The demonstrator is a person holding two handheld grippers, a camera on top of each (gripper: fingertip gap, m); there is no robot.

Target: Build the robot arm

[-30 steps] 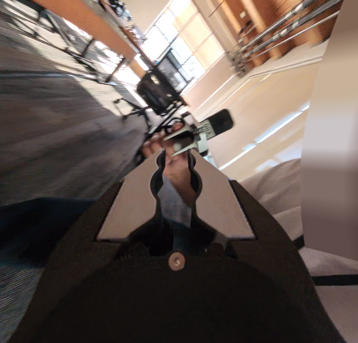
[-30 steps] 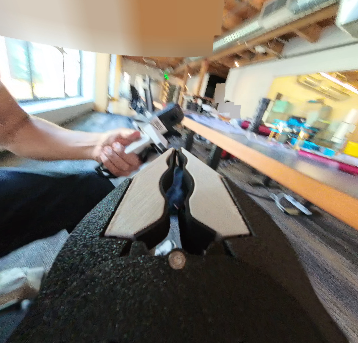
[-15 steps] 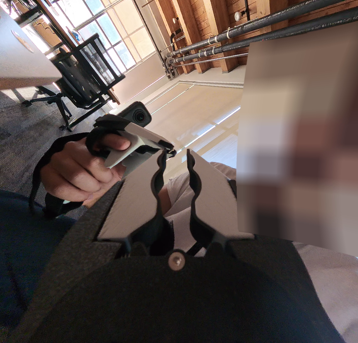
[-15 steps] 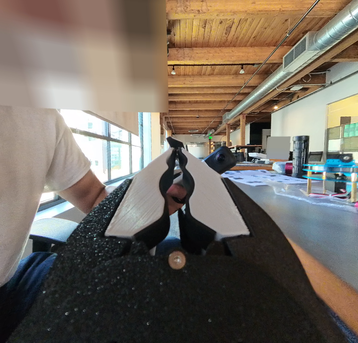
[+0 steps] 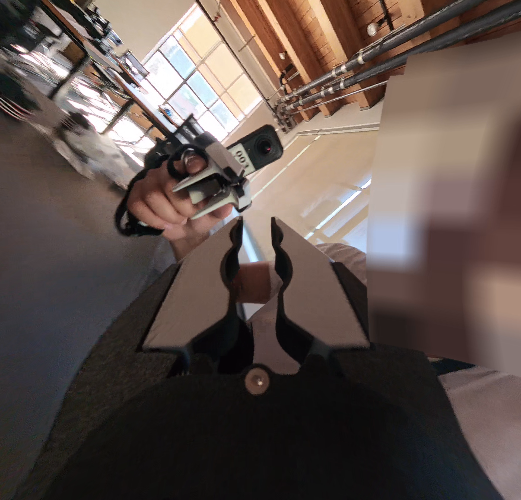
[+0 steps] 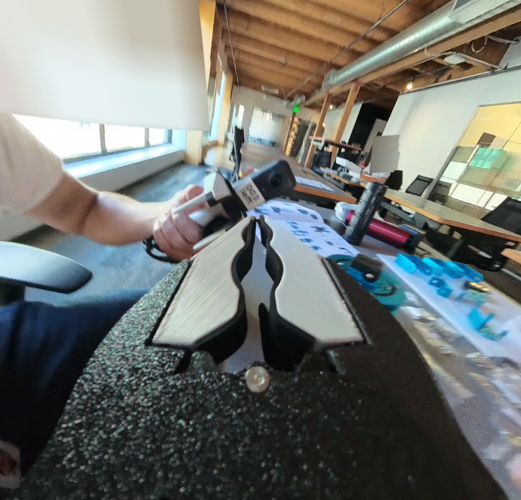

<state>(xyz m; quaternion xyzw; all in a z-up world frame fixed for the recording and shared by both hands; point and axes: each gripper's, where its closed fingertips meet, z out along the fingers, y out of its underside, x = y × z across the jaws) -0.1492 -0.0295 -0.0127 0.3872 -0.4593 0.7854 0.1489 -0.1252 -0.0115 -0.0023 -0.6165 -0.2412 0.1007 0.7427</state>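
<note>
My left gripper [image 5: 257, 221] is held in the air, slightly open and empty, pointing at the person's right forearm [image 5: 253, 283]. Beyond it a hand holds my right gripper [image 5: 186, 204] with its black camera [image 5: 262, 148]. In the right wrist view my right gripper [image 6: 258, 218] is shut and empty, its tips just above the near edge of a grey table [image 6: 366, 263]. The left gripper [image 6: 183, 229] shows there in the person's left hand [image 6: 172, 232], fingers apart, close to the left of my right fingertips. Neither holds anything.
On the table lie printed sheets [image 6: 304, 232], a black cylinder [image 6: 366, 213], a red cylinder [image 6: 386, 229], a blue round assembly [image 6: 377, 283] and several small blue parts [image 6: 439, 272]. A chair armrest [image 6: 42, 266] is at the left. Dark trousers [image 6: 42, 345] are below.
Both grippers swung. The right view dropped from the ceiling to the table top. The left view turned away from the person's chest toward the windows. Both jaws kept their gaps.
</note>
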